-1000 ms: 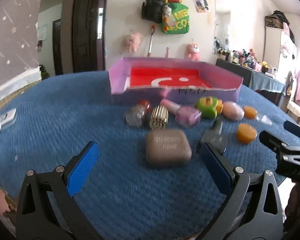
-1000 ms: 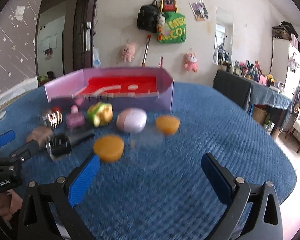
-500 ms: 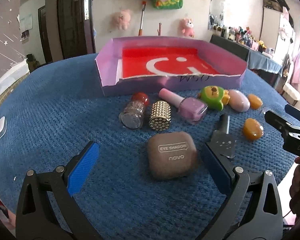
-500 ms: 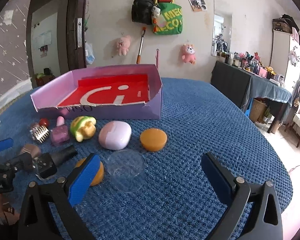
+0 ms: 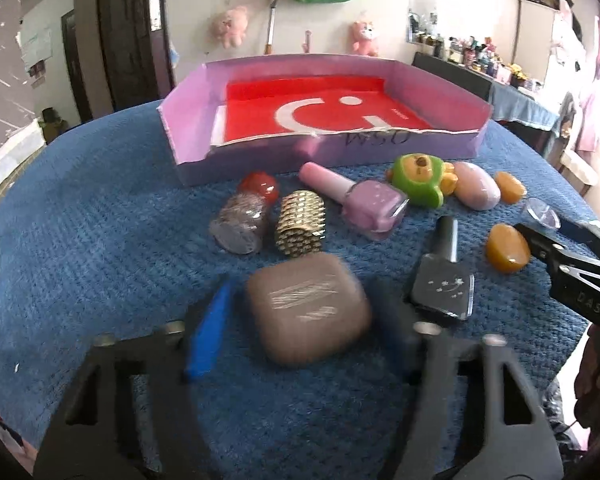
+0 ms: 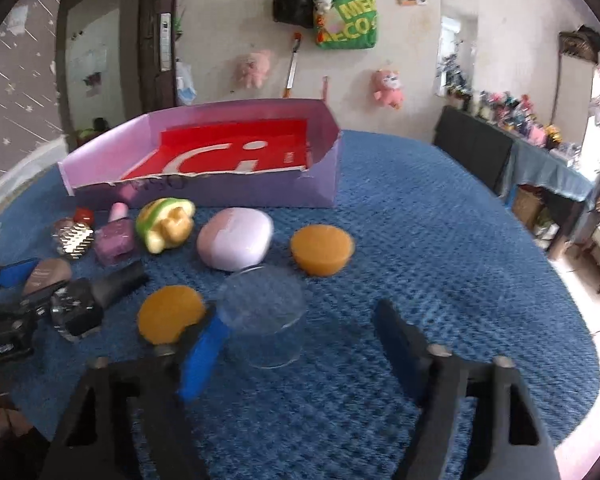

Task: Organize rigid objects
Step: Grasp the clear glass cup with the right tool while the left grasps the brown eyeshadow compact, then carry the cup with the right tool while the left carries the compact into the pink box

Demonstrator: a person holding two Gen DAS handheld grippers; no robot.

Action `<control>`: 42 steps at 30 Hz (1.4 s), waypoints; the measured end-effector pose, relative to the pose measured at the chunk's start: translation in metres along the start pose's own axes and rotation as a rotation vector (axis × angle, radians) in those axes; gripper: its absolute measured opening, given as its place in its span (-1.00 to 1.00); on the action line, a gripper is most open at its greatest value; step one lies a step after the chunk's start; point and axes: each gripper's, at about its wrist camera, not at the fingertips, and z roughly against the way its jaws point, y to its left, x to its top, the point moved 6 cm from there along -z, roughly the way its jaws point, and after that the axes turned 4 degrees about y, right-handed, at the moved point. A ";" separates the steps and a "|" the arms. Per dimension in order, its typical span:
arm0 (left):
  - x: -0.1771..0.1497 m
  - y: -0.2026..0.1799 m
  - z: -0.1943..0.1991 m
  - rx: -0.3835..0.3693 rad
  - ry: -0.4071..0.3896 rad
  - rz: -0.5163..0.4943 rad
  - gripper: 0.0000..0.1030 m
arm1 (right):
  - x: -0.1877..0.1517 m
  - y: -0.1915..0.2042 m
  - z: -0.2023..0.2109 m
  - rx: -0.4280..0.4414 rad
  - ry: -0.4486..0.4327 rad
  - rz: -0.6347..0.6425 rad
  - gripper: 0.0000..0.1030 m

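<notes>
A brown eye-shadow case [image 5: 308,312] lies on the blue cloth between the fingers of my left gripper [image 5: 302,286]. Its jaws are closing, and a narrow gap still shows beside the blue left pad [image 5: 210,328]. My right gripper [image 6: 300,312] is closing too. A clear round lid [image 6: 262,308] sits by its left pad [image 6: 204,346], and the right finger stands well clear of the lid. A purple tray [image 5: 192,136] with a red floor stands behind the row of objects and holds nothing.
Between case and tray lie a glitter bottle [image 5: 244,220], a gold studded cylinder [image 5: 300,224], pink nail polish [image 5: 374,204], black nail polish [image 5: 444,280], a green toy [image 5: 418,178], a lilac case [image 6: 236,238] and two orange pucks [image 6: 322,244] [image 6: 170,314].
Both grippers have moved forward and tipped down toward the cloth. Their jaws have narrowed, the left around the brown case, the right beside the clear lid.
</notes>
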 end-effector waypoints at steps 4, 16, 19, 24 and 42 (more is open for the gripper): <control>0.003 0.003 0.002 -0.018 0.003 0.021 0.09 | 0.002 0.009 0.003 0.047 -0.008 0.029 -0.19; 0.026 0.007 0.022 -0.018 -0.026 -0.004 0.09 | 0.025 0.005 0.020 0.068 -0.051 0.027 -0.19; 0.042 0.011 0.030 -0.016 -0.044 -0.014 0.09 | 0.040 0.005 0.023 0.074 -0.063 0.036 -0.19; 0.070 0.018 0.033 -0.034 -0.046 -0.017 0.09 | 0.079 0.010 0.030 0.089 -0.106 0.060 -0.19; 0.140 0.030 -0.050 -0.018 0.138 -0.106 0.09 | 0.157 0.033 -0.078 0.106 0.156 0.239 -0.19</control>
